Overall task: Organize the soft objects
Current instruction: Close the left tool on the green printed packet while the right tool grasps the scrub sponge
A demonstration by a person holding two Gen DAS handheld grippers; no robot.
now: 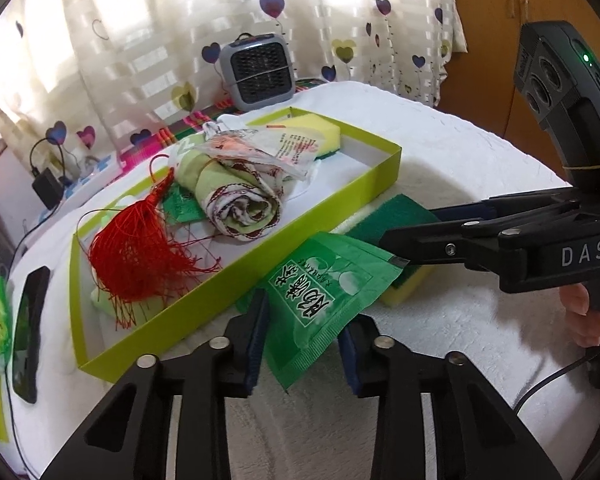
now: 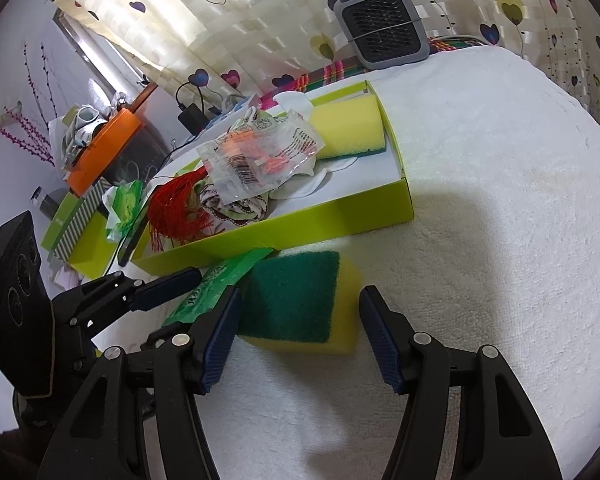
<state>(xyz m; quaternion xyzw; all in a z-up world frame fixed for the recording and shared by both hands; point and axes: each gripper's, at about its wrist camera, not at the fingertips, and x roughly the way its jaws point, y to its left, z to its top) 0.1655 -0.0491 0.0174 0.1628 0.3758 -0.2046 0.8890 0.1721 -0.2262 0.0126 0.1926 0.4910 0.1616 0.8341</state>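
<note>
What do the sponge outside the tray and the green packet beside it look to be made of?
Sponge: apparently soft yellow foam, matte and porous, topped with a coarse dark green scouring layer. Green packet: probably thin plastic film, since it is glossy, creased, printed and slightly translucent.

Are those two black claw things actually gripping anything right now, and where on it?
Neither has closed on anything. The left gripper is open around the green packet; the right gripper is open around the near end of the sponge.
</note>
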